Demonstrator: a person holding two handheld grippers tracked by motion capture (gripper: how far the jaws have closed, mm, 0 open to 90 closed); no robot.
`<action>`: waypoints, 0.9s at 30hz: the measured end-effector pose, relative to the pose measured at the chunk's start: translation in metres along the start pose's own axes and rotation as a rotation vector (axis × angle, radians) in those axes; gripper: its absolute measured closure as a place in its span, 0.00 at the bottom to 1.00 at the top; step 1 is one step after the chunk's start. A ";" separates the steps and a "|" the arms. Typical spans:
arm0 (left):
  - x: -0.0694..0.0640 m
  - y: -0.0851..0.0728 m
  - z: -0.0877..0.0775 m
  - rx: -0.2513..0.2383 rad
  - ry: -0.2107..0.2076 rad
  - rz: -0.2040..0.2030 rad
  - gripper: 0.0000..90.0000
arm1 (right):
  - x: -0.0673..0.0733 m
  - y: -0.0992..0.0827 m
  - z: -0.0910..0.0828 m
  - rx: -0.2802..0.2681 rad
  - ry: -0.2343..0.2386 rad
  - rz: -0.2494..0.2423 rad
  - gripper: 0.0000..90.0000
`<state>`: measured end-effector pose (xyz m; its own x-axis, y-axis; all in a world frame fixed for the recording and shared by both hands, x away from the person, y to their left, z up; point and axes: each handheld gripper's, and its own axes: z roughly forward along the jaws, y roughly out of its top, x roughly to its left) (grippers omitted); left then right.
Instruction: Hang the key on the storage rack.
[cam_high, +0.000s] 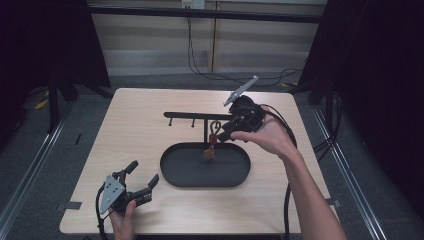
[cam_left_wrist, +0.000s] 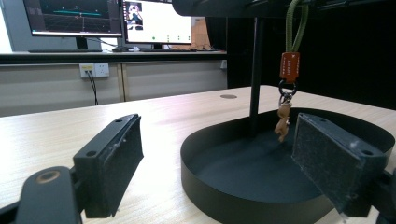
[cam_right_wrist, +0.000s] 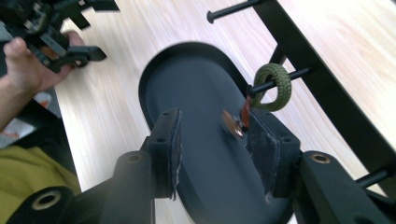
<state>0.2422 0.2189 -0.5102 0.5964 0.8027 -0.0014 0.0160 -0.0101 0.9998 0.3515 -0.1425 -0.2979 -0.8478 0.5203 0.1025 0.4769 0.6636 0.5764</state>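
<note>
Keychain (cam_right_wrist: 271, 86) on rack peg (cam_right_wrist: 280, 79); charm (cam_right_wrist: 232, 123) blurred, unreadable. Right claw (cam_right_wrist: 217, 140) apart, pads not clamped. Left claw (cam_high: 142, 180) apart, empty, on counter (cam_high: 150, 125).

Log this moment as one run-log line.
keychain: hanging on rack peg over black tray | right gripper: open beside keychain, nothing gripped | left gripper: open, idle above table

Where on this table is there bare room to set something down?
Bare wood lies left of the black tray, beyond the rack's crossbar, and along the near edge right of the left gripper. It is crowded where the right gripper nears the hanging keychain.
</note>
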 end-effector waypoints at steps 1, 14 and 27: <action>0.000 0.000 0.000 0.001 0.000 0.001 0.18 | 0.000 -0.004 0.000 -0.020 0.003 -0.006 0.61; 0.000 0.000 0.000 -0.001 0.001 -0.002 0.18 | 0.023 -0.050 0.006 -0.318 0.022 -0.043 0.58; 0.000 0.000 0.000 0.000 -0.001 0.002 0.18 | 0.027 -0.112 0.026 -0.493 -0.065 0.103 0.38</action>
<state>0.2422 0.2190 -0.5102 0.5970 0.8022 0.0001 0.0154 -0.0116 0.9998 0.2810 -0.1885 -0.3810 -0.7788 0.6120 0.1375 0.3775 0.2823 0.8819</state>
